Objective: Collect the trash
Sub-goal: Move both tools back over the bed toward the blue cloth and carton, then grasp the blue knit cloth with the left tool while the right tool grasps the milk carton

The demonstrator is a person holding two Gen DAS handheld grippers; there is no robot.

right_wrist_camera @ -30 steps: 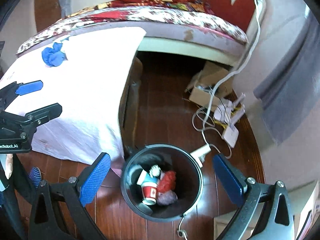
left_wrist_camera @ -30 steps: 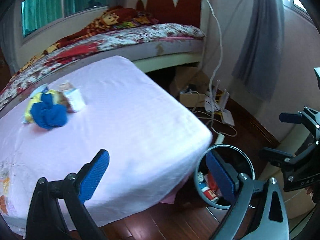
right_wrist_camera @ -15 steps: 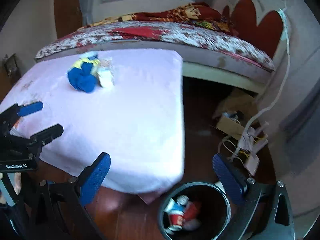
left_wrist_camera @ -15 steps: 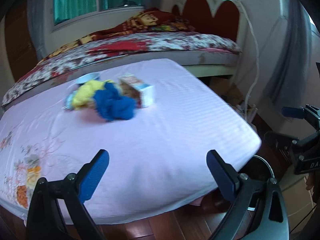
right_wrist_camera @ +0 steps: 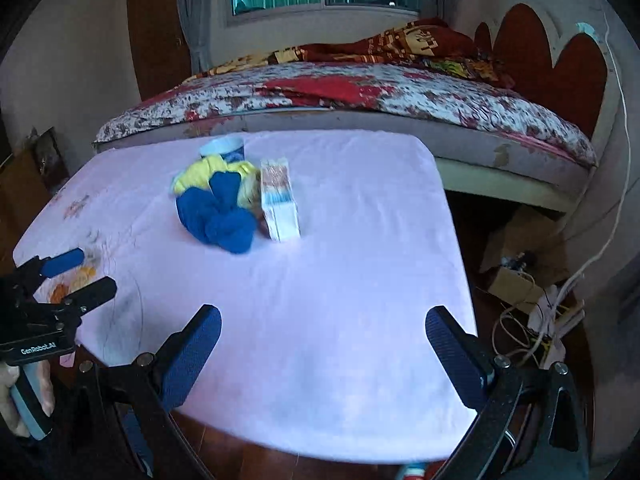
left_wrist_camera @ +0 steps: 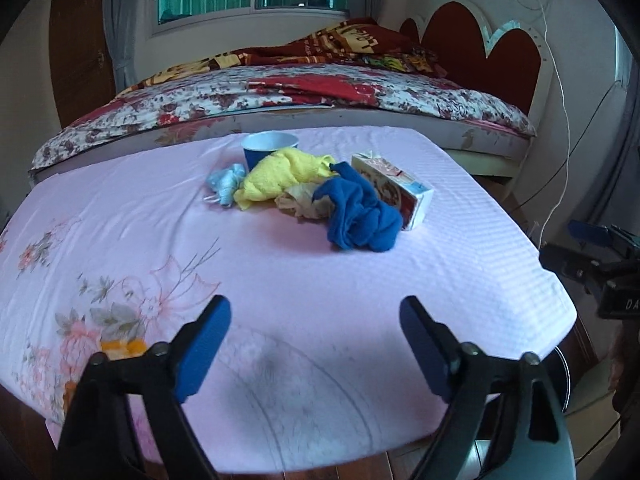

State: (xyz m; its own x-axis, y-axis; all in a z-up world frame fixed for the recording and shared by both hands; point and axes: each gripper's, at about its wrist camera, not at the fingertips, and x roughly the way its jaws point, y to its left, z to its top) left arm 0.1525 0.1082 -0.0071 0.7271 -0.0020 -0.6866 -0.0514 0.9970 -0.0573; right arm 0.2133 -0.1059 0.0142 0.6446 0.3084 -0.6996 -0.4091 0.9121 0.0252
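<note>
On the pink-clothed table (left_wrist_camera: 280, 280) lies a small pile: a blue paper cup (left_wrist_camera: 270, 148), a yellow cloth (left_wrist_camera: 280, 178), a pale blue crumpled scrap (left_wrist_camera: 226, 184), brown crumpled paper (left_wrist_camera: 302, 202), a blue cloth (left_wrist_camera: 360, 214) and a drink carton (left_wrist_camera: 394, 188). My left gripper (left_wrist_camera: 316, 334) hangs over the table's near edge, well short of the pile. Its jaws are closing with nothing between them. My right gripper (right_wrist_camera: 324, 344) stands open and empty over the near right corner. From there the blue cloth (right_wrist_camera: 218, 216) and the carton (right_wrist_camera: 280, 200) lie ahead to the left.
A bed (left_wrist_camera: 320, 96) with a floral cover runs behind the table. A cardboard box (right_wrist_camera: 520, 248) and tangled cables (right_wrist_camera: 532, 320) lie on the wooden floor to the right. The bin's rim (left_wrist_camera: 564, 368) shows under the table's right corner. A hand (right_wrist_camera: 12, 396) grips the left tool.
Both views have swung from the bin on the floor to the table, so the pile now lies ahead. The left jaws stand narrower than before.
</note>
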